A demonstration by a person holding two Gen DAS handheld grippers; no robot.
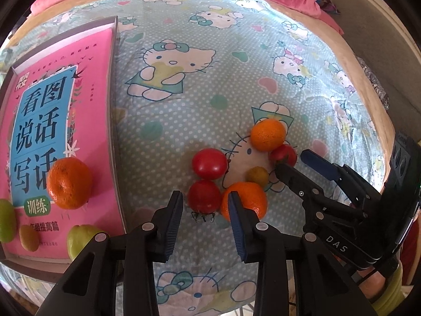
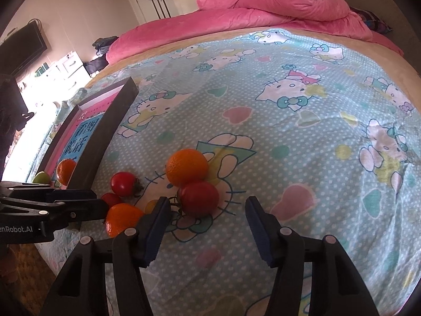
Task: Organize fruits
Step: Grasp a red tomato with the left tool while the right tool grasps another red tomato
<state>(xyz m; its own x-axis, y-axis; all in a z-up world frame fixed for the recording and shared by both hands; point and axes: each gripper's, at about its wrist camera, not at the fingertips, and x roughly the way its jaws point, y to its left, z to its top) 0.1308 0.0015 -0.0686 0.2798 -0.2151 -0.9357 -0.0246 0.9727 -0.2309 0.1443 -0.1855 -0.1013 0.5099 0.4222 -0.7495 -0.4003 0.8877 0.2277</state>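
Observation:
On the cartoon-cat bedsheet lies a cluster of fruit: two oranges (image 1: 267,134) (image 1: 248,200), three red tomatoes (image 1: 209,163) (image 1: 204,196) (image 1: 283,154) and a small yellow fruit (image 1: 257,176). My left gripper (image 1: 205,197) is open, its jaws either side of the near tomato. My right gripper (image 2: 206,205) is open around another tomato (image 2: 199,197), next to an orange (image 2: 186,167). It shows in the left wrist view (image 1: 292,162). A dark tray (image 1: 115,142) lined with a pink book holds an orange (image 1: 69,183) and green fruits (image 1: 80,238).
A rumpled pink blanket (image 2: 276,8) lies at the far end of the bed. The tray's tall dark wall (image 2: 105,134) stands left of the fruit cluster. The bed's near edge drops off below the left gripper (image 2: 52,210). A television (image 2: 21,47) hangs on the left wall.

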